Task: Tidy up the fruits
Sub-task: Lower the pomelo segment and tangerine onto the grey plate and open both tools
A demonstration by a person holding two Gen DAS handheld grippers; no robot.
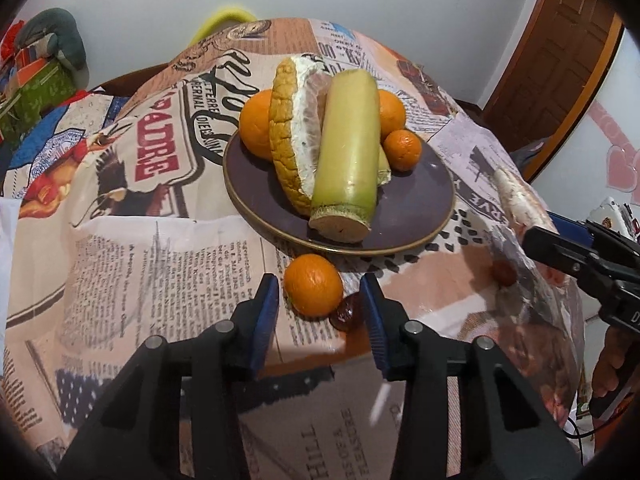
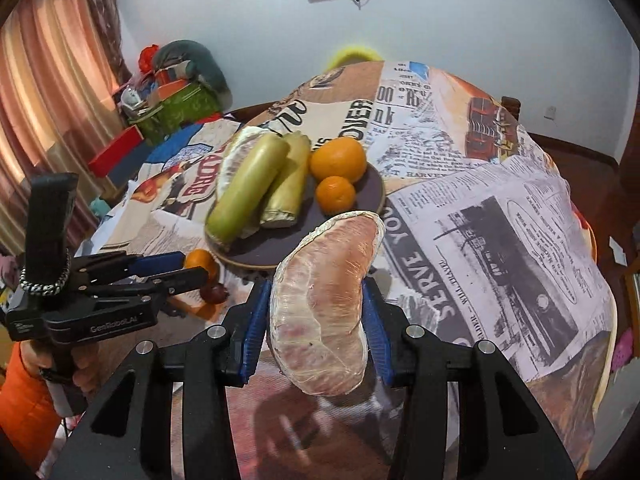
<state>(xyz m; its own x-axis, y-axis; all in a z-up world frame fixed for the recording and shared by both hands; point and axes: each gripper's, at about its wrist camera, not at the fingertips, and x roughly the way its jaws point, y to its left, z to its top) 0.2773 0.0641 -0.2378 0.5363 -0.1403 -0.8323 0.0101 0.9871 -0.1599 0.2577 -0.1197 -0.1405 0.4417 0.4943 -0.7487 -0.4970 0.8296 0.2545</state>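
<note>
A dark purple plate [image 1: 416, 208] [image 2: 280, 246] holds two oranges, a small mandarin [image 1: 402, 149], a pomelo piece with rind [image 1: 290, 136] and green sugarcane sections [image 1: 348, 152]. A loose mandarin [image 1: 314, 290] lies on the tablecloth in front of the plate, with a dark red jujube [image 1: 345, 315] beside it. My left gripper [image 1: 320, 308] is open, its fingers on either side of the mandarin. My right gripper [image 2: 318, 312] is shut on a peeled pomelo segment [image 2: 326, 304], held up near the plate's front edge. The segment also shows in the left wrist view [image 1: 514, 196].
A newspaper-print cloth [image 2: 480, 220] covers the round table. Another jujube [image 1: 504, 273] lies to the right on the cloth. Boxes and a green basket [image 2: 176, 112] sit beyond the far left edge. A wooden door [image 1: 560, 52] stands at the right.
</note>
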